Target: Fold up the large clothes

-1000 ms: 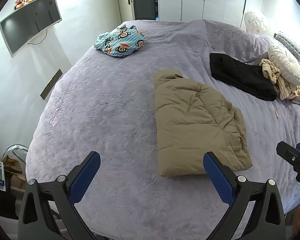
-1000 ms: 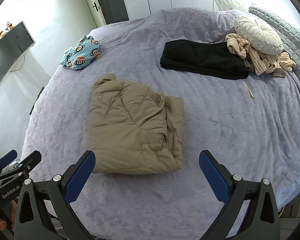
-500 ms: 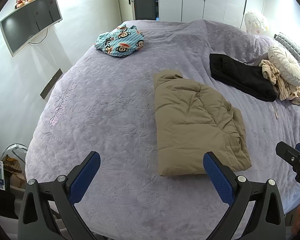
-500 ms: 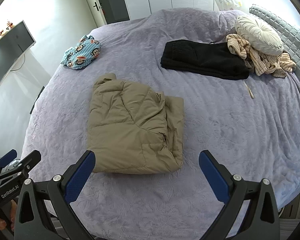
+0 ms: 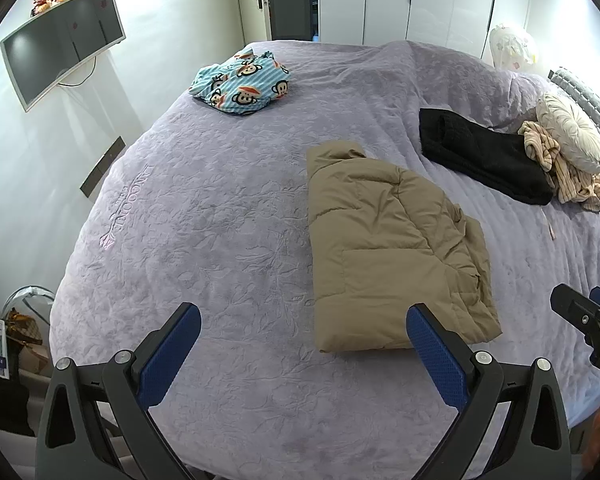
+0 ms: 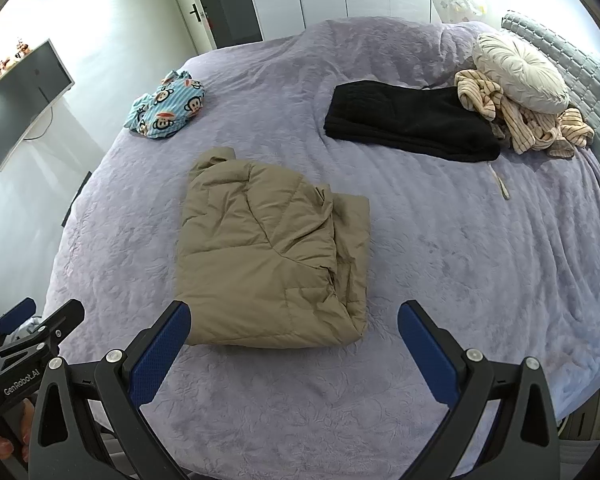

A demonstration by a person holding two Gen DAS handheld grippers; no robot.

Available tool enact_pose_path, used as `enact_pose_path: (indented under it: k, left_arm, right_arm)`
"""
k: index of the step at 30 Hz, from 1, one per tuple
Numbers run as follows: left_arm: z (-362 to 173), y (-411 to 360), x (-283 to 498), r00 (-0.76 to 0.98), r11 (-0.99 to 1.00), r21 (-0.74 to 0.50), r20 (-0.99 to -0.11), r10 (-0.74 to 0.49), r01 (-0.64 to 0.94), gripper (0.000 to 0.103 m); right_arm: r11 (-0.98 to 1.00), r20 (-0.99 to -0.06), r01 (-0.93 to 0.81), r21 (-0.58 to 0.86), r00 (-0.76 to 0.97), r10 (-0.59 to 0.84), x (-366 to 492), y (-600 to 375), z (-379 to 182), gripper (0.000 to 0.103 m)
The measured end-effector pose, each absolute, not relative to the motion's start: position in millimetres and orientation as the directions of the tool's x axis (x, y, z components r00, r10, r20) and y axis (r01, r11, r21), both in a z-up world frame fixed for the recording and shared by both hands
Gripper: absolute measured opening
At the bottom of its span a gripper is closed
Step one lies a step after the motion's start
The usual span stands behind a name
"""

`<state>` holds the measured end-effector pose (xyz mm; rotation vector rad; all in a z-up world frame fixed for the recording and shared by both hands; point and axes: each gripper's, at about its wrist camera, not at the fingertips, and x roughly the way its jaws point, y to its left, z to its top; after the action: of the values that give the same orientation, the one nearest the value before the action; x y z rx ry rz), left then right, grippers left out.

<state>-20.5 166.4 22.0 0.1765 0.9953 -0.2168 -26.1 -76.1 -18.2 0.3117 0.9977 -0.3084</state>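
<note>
A tan puffer jacket (image 5: 384, 248) lies folded into a compact rectangle on the purple bedspread (image 5: 204, 216); it also shows in the right wrist view (image 6: 272, 260). My left gripper (image 5: 304, 344) is open and empty, held above the bed's near edge, left of the jacket's near hem. My right gripper (image 6: 296, 340) is open and empty, just in front of the jacket's near hem. Neither touches the jacket.
A folded black garment (image 6: 408, 120) lies to the far right beside a striped beige garment (image 6: 520, 120) and a round cream cushion (image 6: 520, 76). A blue monkey-print garment (image 5: 242, 82) lies at the far left. A wall TV (image 5: 60, 44) hangs at left.
Both grippers have stayed open and nearly still; the views have drifted only slightly. The jacket has not moved.
</note>
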Motion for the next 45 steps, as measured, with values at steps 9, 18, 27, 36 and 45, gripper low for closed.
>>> enact_pose_path:
  k: [9, 18, 27, 36, 45]
  left_arm:
    - [21.6, 166.9, -20.5, 0.526, 0.964, 0.048, -0.844, -0.1, 0.26, 0.103]
    - [22.9, 167.0, -20.0, 0.524, 0.965, 0.044, -0.846, -0.101, 0.257, 0.103]
    - [24.3, 165.9, -22.6, 0.526, 0.967, 0.046, -0.845, -0.096, 0.25, 0.103]
    - [23.4, 167.1, -21.5, 0.526, 0.966, 0.046, -0.845, -0.098, 0.254, 0.103]
    - [25.5, 167.0, -23.4, 0.53, 0.969, 0.041, -0.842, -0.098, 0.244, 0.103]
  right_arm:
    - [0.914, -0.854, 0.389, 0.114, 0.508, -0.109, -25.3, -76.2, -17.9, 0.103]
    - [0.915, -0.855, 0.387, 0.116, 0.508, -0.107, -24.9, -75.1, -17.1, 0.103]
    - [0.918, -0.855, 0.381, 0.115, 0.508, -0.104, -22.3, -76.7, -16.2, 0.103]
    - [0.917, -0.855, 0.381, 0.115, 0.508, -0.104, -22.0, -75.7, -15.9, 0.103]
    - [0.916, -0.855, 0.384, 0.114, 0.508, -0.106, -23.2, -74.1, -16.3, 0.103]
